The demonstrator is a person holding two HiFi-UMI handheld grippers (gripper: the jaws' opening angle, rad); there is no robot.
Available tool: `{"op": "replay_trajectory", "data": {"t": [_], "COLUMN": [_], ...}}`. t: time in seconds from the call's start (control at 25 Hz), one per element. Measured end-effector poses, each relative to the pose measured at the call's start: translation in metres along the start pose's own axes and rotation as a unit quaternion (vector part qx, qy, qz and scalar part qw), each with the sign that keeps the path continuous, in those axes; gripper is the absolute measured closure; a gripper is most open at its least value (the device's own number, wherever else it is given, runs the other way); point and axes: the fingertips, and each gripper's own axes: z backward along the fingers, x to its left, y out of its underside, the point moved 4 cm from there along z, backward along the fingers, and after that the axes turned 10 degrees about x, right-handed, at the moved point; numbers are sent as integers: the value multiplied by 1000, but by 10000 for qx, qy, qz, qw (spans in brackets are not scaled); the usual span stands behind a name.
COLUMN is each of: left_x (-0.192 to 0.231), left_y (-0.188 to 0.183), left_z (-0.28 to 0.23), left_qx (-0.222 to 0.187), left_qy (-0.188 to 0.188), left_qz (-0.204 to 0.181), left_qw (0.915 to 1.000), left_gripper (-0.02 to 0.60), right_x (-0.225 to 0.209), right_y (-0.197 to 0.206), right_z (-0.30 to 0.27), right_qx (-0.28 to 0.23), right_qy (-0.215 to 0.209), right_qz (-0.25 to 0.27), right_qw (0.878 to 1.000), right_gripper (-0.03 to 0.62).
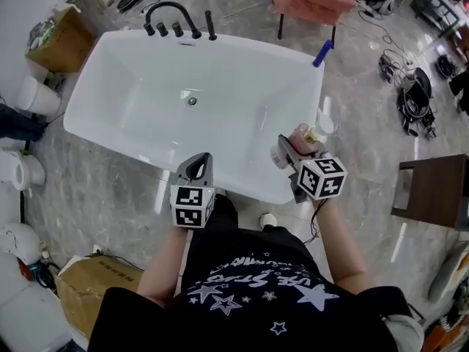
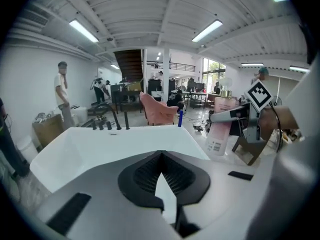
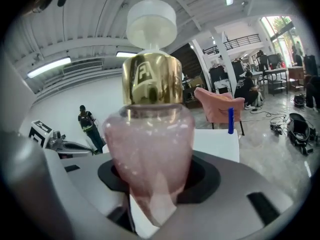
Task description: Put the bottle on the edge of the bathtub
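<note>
While the right gripper's (image 1: 288,152) jaws clamp its tapering base, the bottle (image 3: 150,144) shows frosted pink glass, a shiny gold collar and a white disc cap, held by the bathtub's (image 1: 245,190) near right corner. The left gripper's (image 2: 160,156) ribbed dark jaws meet at their tips, empty. Beyond, the glossy white tub carries matte black taps (image 1: 176,22) at its far end.
</note>
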Motion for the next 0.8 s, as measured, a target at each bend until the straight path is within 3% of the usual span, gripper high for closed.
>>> {"op": "replay_trajectory", "data": {"t": [0.24, 0.56, 0.8], "left_x": [75, 147, 192], "left_y": [-33, -60, -75], "left_z": [-48, -127, -180], "left_qx": [22, -60, -182], "left_qy": [513, 921, 1051], "left_qz": [-612, -718, -695], "left_qw": [9968, 9931, 9919], "left_gripper": [566, 566, 566], "right_x": [19, 9, -7], "right_y": [-36, -71, -103], "right_z": [-88, -173, -235], "right_qx": [-234, -429, -524], "right_qy": [478, 1211, 1514], "right_qz": [-363, -451, -585], "right_qw": [9979, 9907, 9853], "right_gripper": [370, 370, 370]}}
